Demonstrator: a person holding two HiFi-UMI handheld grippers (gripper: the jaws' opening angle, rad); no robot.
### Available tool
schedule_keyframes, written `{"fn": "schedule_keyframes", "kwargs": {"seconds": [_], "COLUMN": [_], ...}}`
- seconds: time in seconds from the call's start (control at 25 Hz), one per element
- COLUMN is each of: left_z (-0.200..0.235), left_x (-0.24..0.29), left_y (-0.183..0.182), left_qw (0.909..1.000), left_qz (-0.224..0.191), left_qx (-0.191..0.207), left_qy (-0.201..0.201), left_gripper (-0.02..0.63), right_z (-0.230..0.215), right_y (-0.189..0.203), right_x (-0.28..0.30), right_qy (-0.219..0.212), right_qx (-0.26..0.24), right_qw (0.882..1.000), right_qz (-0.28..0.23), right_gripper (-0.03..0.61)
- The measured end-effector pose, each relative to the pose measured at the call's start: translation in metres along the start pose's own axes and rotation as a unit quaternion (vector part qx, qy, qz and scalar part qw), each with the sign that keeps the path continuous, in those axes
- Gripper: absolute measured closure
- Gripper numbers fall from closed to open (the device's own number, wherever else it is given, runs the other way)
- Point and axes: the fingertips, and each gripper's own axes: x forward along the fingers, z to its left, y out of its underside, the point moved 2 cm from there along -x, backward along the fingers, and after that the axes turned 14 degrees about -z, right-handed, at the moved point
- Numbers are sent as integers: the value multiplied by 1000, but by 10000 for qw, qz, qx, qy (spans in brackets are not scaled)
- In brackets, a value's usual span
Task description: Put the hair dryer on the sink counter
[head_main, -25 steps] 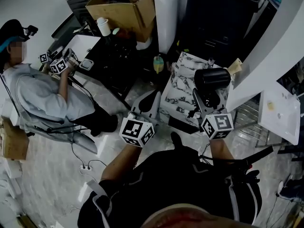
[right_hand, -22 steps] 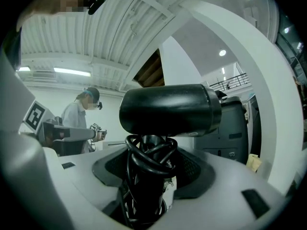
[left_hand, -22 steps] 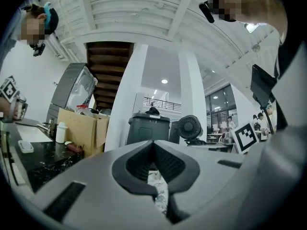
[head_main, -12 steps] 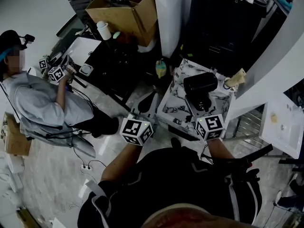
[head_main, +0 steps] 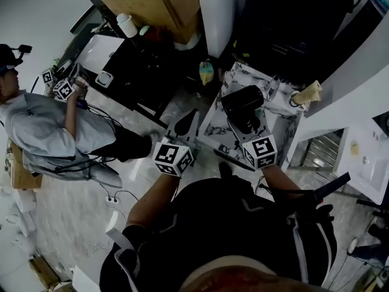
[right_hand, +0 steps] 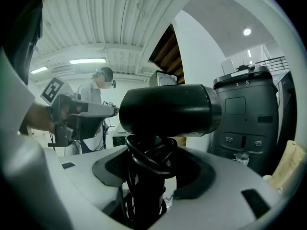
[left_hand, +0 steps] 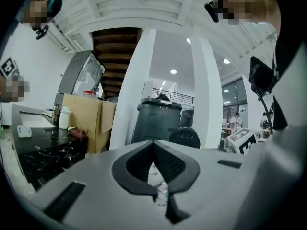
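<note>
The black hair dryer (head_main: 242,104) is held upright by its handle, its cord wound round the handle, in my right gripper (head_main: 246,128), which is shut on it. It hangs over the white marble counter (head_main: 217,128); whether it touches the top is hidden. In the right gripper view the dryer's barrel (right_hand: 168,110) lies crosswise above the right gripper (right_hand: 149,163), nozzle to the right. My left gripper (head_main: 188,119) is shut and holds nothing, just off the counter's left edge. Its pads (left_hand: 168,162) meet in the left gripper view.
A pale yellow object (head_main: 307,93) lies at the counter's far right, a small bottle (head_main: 206,73) beyond its far-left corner. A cardboard box (head_main: 155,5) and a black worktop (head_main: 137,62) stand further back. A seated person (head_main: 51,129) with grippers is at the left. A dark grey bin (right_hand: 244,114) stands behind.
My right gripper has carried the hair dryer to the left and further in over the marble counter. The left gripper has hardly moved.
</note>
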Motion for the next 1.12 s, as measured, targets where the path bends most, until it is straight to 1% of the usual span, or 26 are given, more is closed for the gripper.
{"fn": "schedule_keyframes", "kwargs": {"seconds": [0.2,0.48,0.68,0.92,1.12], "left_z": [12,15,4,-1,-5], "left_x": [10,22,30,40,42], "left_y": [28,68,96,125,149], "left_qw": [9997,9983,9964,9935,9897], "left_qz": [163,500,796,1083,1365], "left_qx": [-60,-177,-272,-359,-441], "left_qy": [-165,-227,-79,0,25], "left_gripper": [609,609,609,609,609], "right_z": [-8,-17,-25,-37,-47], "right_y": [33,80,116,156,196], "right_x": [14,24,18,21,21], "right_qy": [-248,-473,-431,-329,-270], "right_qx": [-24,17,193,321,408], "right_qw": [9993,9964,9921,9881,9814], "right_qz": [281,706,1164,1468,1854], "right_gripper": [313,313,313,313,313]}}
